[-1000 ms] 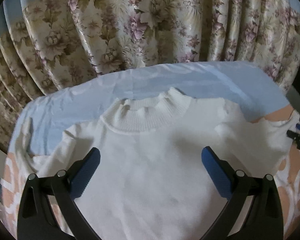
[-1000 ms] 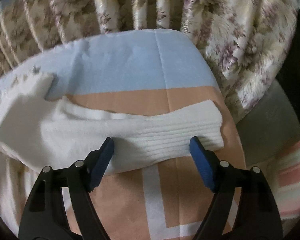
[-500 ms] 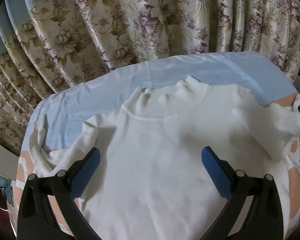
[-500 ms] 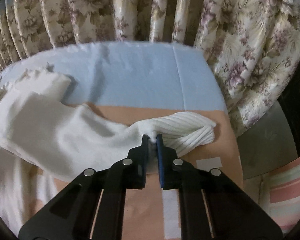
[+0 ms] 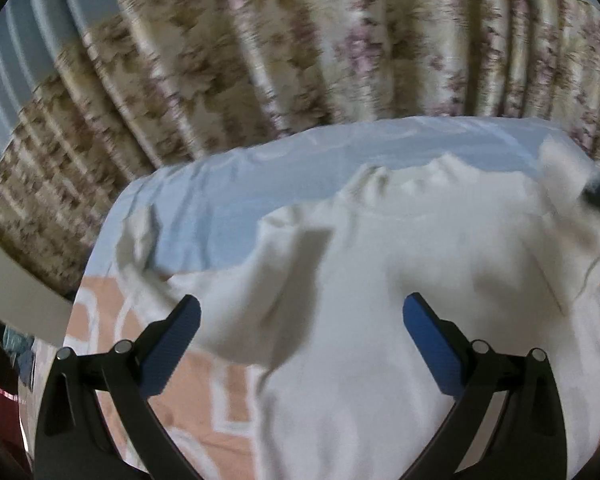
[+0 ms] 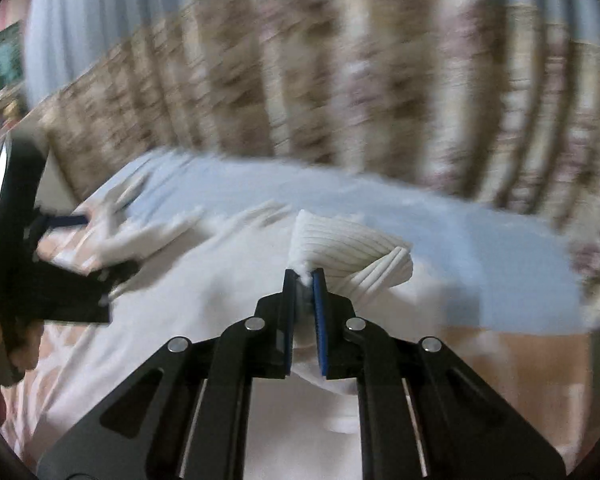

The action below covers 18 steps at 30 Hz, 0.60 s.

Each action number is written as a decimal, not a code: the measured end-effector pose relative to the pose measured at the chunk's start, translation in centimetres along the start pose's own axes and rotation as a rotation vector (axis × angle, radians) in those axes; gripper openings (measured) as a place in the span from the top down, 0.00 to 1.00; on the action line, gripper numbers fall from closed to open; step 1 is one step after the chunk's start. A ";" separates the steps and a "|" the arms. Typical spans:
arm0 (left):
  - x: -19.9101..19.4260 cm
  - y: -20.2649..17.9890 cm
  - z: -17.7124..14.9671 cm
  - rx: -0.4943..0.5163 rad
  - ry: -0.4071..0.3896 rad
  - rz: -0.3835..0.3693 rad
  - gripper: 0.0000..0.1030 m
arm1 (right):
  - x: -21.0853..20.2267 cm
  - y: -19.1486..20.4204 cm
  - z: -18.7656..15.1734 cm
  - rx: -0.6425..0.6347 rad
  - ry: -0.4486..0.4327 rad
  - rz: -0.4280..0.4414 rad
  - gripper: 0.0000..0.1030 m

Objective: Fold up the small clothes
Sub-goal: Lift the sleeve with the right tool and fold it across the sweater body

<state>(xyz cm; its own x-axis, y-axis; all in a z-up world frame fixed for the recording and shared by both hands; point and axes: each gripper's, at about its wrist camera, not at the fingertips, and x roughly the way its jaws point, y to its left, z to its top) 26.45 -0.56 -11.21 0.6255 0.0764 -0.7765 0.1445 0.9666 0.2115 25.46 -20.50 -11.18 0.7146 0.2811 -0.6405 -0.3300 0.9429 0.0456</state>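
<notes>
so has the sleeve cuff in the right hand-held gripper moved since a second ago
Yes. The ribbed cuff, clamped in the right hand-held gripper, has been carried off the peach part of the bedsheet and inward over the sweater body.

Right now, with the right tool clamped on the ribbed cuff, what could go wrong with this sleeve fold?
1. The right tool pinches only a small bunch of the ribbed cuff, so it might slip free mid-swing.
2. The left tool is open above the white sweater, not pinning it, so the body could drag and the collar bunch further.
3. The left sleeve looks rumpled; folding over it may trap creases.
</notes>
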 end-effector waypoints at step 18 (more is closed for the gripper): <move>2.1 -3.4 -2.2 -0.012 0.094 -0.213 0.02 | -1.2 -5.6 -5.6 0.143 0.108 -0.047 0.57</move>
<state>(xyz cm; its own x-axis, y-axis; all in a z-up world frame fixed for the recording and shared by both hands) 25.56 -3.12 -14.90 0.5073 -0.1078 -0.8550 0.2565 0.9661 0.0304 23.06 -27.12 -14.95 0.6542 0.2229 -0.7228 -0.2016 0.9724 0.1173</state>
